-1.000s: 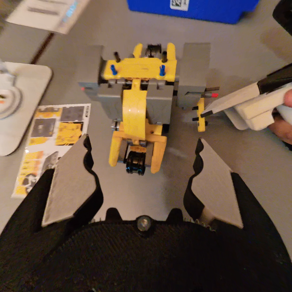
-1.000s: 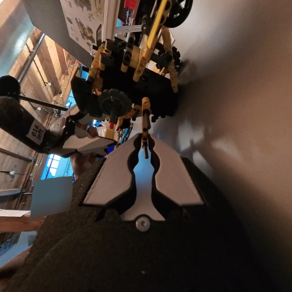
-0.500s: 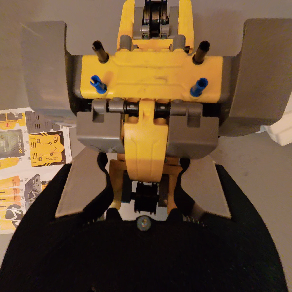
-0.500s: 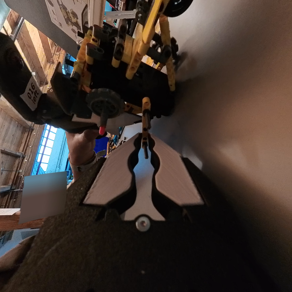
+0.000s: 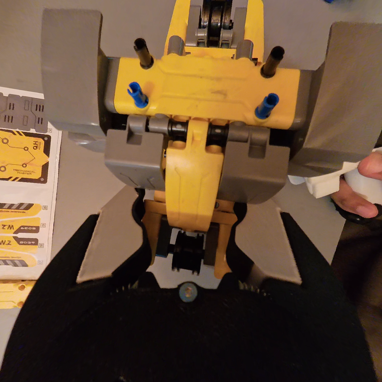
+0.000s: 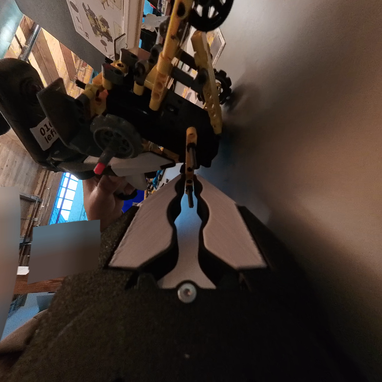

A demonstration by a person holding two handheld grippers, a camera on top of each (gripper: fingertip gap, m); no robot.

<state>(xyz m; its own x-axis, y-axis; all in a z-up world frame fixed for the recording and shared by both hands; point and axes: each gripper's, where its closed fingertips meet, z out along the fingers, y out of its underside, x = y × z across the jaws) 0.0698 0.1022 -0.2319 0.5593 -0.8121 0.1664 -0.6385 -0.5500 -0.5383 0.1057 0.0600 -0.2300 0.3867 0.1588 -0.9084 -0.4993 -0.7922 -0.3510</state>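
A yellow and grey brick-built vehicle model stands on the grey table. My left gripper is closed around the model's narrow yellow front end, with both fingers pressed against its side beams and a small black wheel between them. My right gripper is shut on a short yellow beam with black pins, held against the model's dark side. The right gripper's white body and a hand show at the model's right in the left wrist view.
A sticker sheet lies flat on the table left of the model. An instruction booklet stands behind the model. The left gripper's black body with a white label is beside the model's grey wheel.
My left gripper has moved forward from open in front of the model and closed around its front end. My right gripper has kept the yellow beam at the model's side.
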